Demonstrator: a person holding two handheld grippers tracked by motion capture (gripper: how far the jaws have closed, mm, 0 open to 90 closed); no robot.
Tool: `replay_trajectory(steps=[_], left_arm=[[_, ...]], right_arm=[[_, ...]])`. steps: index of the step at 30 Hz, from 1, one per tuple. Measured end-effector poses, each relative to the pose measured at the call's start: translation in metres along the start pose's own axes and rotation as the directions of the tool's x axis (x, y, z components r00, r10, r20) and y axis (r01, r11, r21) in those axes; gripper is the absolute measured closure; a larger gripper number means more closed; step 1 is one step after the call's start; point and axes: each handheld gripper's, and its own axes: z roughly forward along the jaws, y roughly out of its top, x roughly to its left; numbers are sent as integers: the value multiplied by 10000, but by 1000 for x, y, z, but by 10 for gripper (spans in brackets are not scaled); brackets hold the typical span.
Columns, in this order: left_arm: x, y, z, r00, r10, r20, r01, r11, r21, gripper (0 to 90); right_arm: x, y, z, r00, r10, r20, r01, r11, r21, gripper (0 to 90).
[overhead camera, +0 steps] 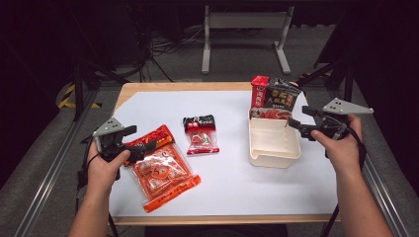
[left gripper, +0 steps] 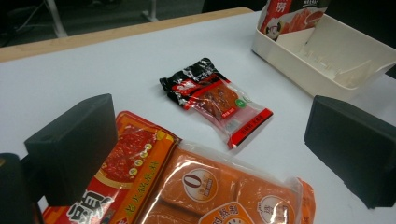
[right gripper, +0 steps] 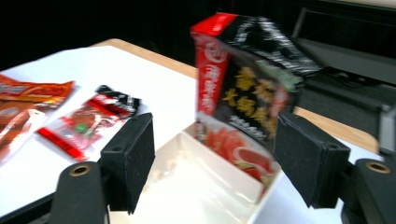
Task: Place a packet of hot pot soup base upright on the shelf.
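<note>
White paper (overhead camera: 227, 173) covered the table. Your left gripper (overhead camera: 141, 140) hung wide open, gripping nothing, jaws over the orange packet (overhead camera: 160, 168). Your right gripper (overhead camera: 300, 121) was equally open and empty beside the cream tray (overhead camera: 274, 153), where 2 packets (overhead camera: 274, 98) stood upright at its far end.

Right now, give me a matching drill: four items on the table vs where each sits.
Things:
1. orange pack
2. small black-red pack
3. white bin
4. tall packs

Places:
A. standing at the bin's far end
B. flat at mid-table
C. under the open left gripper
D. just left of the open right gripper

Pairs: 1-C, 2-B, 3-D, 4-A
</note>
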Motion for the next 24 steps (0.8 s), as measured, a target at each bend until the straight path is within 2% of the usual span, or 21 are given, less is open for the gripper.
replay_trajectory(steps=[2, 4, 5, 6, 7, 10, 14, 17, 18, 21, 22, 24], left_arm=[[2, 0, -1, 10000, 31, -71, -31, 10000, -64, 30], [4, 0, -2, 9999, 63, -145, -65, 9999, -145, 29], [4, 0, -2, 9998, 73, -171, -76, 9998, -175, 30], [5, 0, -2, 9998, 99, -165, -101, 9999, -110, 29], [6, 0, -2, 9998, 109, -189, -109, 9999, 9, 29], [9, -2, -3, 9994, 211, -276, -205, 9995, 222, 30], [16, -4, -6, 9993, 132, -362, -123, 9996, 253, 33], [20, -5, -8, 9983, 173, -556, -167, 9998, 121, 41], [20, -5, -8, 9983, 173, -556, -167, 9998, 121, 45], [25, -7, -11, 9962, 77, -870, -88, 9999, -122, 51], [25, -7, -11, 9962, 77, -870, -88, 9999, -122, 56], [28, -9, -13, 9934, -19, -1150, 0, 9999, -157, 59]], right_arm=[[3, -1, -1, 10000, -41, -53, 41, 10000, 13, 294], [14, -6, -3, 9999, -109, -98, 108, 9998, -161, 297], [18, -6, -3, 9995, -214, -221, 213, 9998, -61, 294], [21, -7, -2, 9988, -366, -332, 369, 9993, 88, 294], [26, -7, -3, 9977, -511, -441, 512, 9987, 20, 294], [35, -9, -2, 9959, -558, -718, 562, 9984, 40, 286], [40, -12, 2, 9943, -533, -921, 546, 9984, 110, 282], [41, -15, 5, 9895, -423, -1384, 426, 9991, -5, 273], [41, -15, 5, 9895, -423, -1384, 426, 9991, -5, 273], [43, -19, 8, 9867, -501, -1547, 501, 9987, -39, 273], [43, -19, 8, 9867, -501, -1547, 501, 9987, -39, 273], [44, -21, 9, 9850, -514, -1644, 504, 9987, -102, 273]])
